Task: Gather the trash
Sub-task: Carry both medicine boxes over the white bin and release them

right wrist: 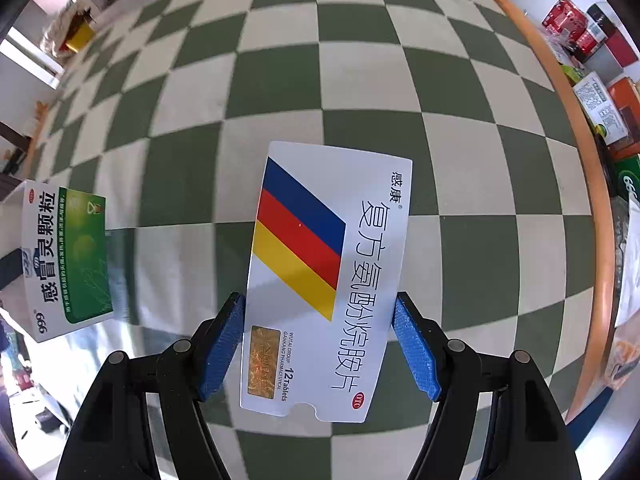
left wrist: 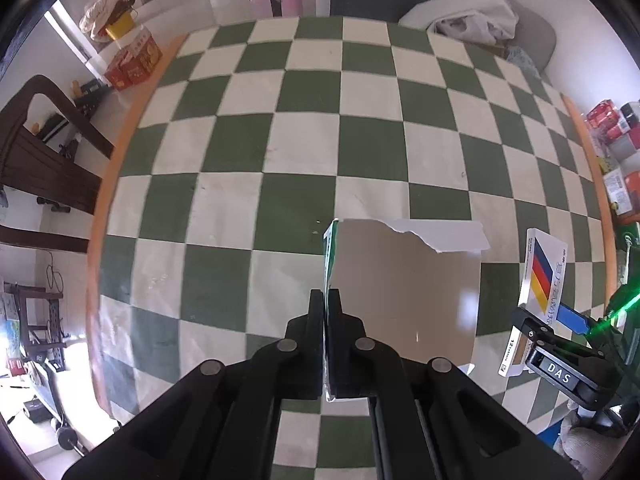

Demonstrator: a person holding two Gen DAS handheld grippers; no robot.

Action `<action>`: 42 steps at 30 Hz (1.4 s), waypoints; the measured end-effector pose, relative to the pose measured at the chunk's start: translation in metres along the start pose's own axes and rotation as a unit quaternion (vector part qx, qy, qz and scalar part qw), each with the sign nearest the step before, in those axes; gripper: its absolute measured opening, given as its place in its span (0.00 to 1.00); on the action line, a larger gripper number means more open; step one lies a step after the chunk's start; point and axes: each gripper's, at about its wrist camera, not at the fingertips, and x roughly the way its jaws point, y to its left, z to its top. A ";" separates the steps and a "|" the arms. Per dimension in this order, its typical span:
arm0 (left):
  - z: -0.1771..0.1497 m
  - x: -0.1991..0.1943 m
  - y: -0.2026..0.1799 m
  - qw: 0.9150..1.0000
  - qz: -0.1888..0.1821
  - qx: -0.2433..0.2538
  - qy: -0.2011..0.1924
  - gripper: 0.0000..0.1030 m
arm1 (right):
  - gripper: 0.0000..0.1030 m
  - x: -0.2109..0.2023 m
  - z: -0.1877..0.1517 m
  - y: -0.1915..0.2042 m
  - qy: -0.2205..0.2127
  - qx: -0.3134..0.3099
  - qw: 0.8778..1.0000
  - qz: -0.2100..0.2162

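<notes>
The left gripper [left wrist: 325,300] has its black fingers [left wrist: 316,312] pressed together on the edge of a green medicine box [left wrist: 404,292], holding it above the green-and-white checkered table [left wrist: 240,128]; the box's torn white flap [left wrist: 444,236] stands open at the far end, and what is inside cannot be told. The right gripper [right wrist: 320,320] clamps its blue-padded fingers [right wrist: 224,344] on either side of a white tablet box [right wrist: 324,280] with blue, red and yellow stripes, marked 12 Tablets, also held above the table with its end tab shut. In the right wrist view the green medicine box [right wrist: 68,260] shows at the left, near the tablet box but apart from it.
</notes>
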 end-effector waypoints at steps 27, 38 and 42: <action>-0.284 -0.050 0.129 0.993 -0.097 0.067 0.017 0.00 | 0.73 -0.079 -0.409 0.141 -0.049 0.081 0.994 0.061; -0.356 0.106 0.143 0.992 -0.064 0.019 0.111 0.00 | 0.73 0.074 -0.486 0.156 0.040 0.074 0.993 0.085; -0.372 0.188 0.146 0.987 -0.070 -0.006 0.145 0.00 | 0.73 0.156 -0.497 0.155 0.063 0.070 0.991 0.097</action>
